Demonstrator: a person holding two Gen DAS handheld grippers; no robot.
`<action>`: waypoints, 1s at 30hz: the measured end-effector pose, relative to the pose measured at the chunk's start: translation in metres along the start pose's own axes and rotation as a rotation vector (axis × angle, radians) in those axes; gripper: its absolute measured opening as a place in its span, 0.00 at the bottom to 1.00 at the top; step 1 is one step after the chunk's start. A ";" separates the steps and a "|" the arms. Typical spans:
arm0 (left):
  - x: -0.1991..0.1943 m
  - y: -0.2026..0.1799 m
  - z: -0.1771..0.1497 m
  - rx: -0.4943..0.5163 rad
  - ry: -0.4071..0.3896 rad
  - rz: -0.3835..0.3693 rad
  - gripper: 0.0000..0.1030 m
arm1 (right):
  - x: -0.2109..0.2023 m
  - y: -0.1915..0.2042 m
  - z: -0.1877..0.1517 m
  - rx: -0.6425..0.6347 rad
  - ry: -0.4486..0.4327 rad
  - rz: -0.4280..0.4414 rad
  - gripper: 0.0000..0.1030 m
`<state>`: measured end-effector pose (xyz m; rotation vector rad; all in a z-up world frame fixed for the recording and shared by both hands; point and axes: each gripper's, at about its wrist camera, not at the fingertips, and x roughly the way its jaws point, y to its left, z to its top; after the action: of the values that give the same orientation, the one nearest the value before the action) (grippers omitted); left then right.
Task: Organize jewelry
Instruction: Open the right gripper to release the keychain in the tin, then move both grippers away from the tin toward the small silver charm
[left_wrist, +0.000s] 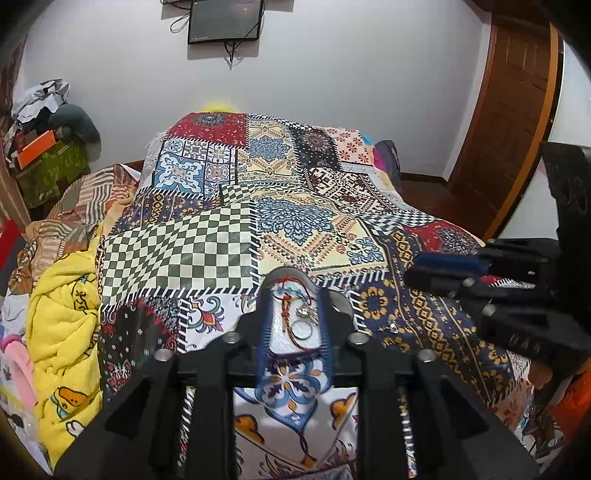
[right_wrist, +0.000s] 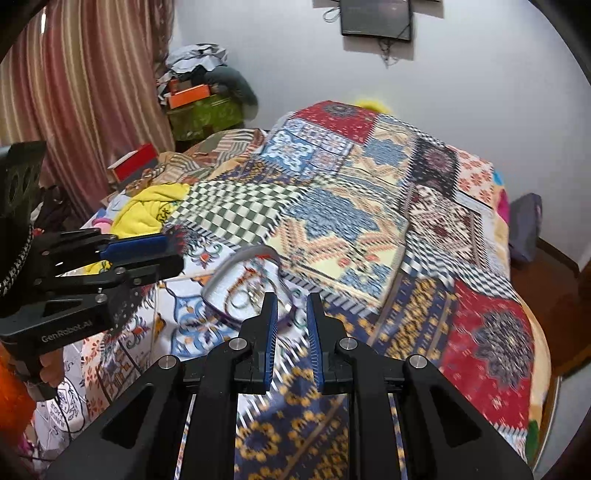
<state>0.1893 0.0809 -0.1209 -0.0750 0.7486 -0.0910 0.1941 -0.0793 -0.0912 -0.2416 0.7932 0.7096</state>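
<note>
Quilt (left_wrist: 192, 243) sharp w/ tray (left_wrist: 291, 325) in L view; R blurs.

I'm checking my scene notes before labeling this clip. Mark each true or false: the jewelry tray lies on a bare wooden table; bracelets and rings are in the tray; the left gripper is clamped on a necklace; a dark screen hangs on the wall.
1. The tray lies on a bare wooden table. False: it lies on a patchwork quilt.
2. Bracelets and rings are in the tray. True.
3. The left gripper is clamped on a necklace. False: it is open, straddling the tray.
4. A dark screen hangs on the wall. True.
</note>
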 end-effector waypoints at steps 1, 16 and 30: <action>-0.001 -0.002 -0.002 0.001 0.001 -0.003 0.27 | -0.002 -0.003 -0.004 0.005 0.004 -0.017 0.14; 0.047 -0.053 -0.042 0.038 0.170 -0.113 0.27 | 0.009 -0.053 -0.068 0.144 0.132 -0.068 0.14; 0.128 -0.093 -0.039 0.039 0.290 -0.204 0.17 | 0.015 -0.082 -0.081 0.216 0.138 -0.031 0.14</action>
<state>0.2509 -0.0271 -0.2269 -0.1027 1.0270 -0.3161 0.2093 -0.1698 -0.1625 -0.1074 0.9889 0.5772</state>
